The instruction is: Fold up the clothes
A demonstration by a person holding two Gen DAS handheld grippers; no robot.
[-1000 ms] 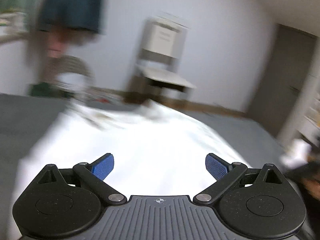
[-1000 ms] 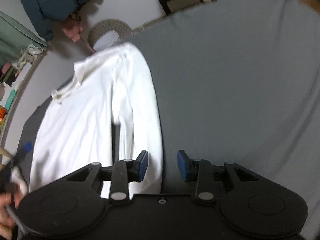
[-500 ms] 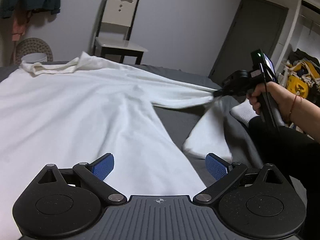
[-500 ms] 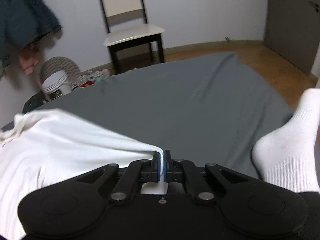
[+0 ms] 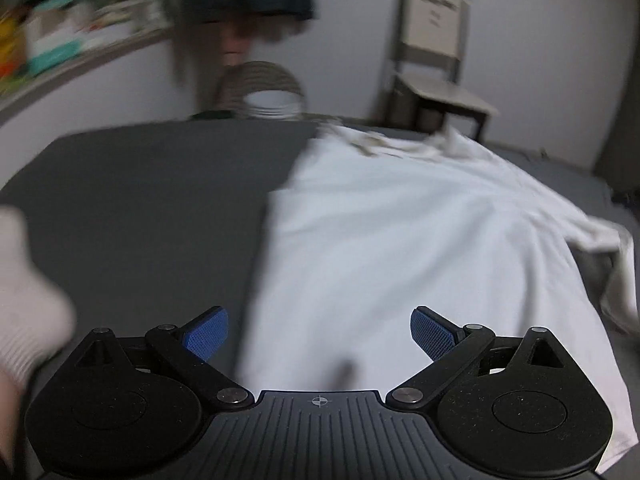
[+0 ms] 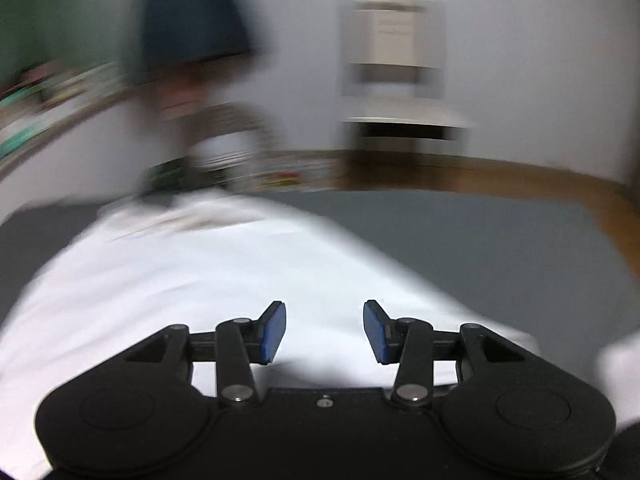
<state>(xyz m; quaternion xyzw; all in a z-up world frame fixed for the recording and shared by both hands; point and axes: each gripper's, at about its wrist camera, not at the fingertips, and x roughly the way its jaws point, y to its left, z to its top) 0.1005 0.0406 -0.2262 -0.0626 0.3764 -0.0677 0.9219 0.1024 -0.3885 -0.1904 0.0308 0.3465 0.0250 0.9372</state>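
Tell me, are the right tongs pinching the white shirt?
Apart. In the right wrist view, the right tongs stand open with nothing between the blue pads; the white cotton shirt lies beyond on the grey sheet.

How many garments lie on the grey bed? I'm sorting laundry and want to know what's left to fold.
1: a white shirt, spread flat on the grey bed, its collar toward the far edge. Blur could hide smaller items.

The left gripper (image 5: 318,334) is black plastic, with two round housings, a ribbed grey centre plate bearing a small crosshair mark, silver pivot screws on its link arms, and blue textured pads (image 5: 206,334). The right gripper (image 6: 325,332) has the same black body, silver screws and smooth blue pads (image 6: 274,332). The person wears a white ribbed sock (image 5: 24,312).
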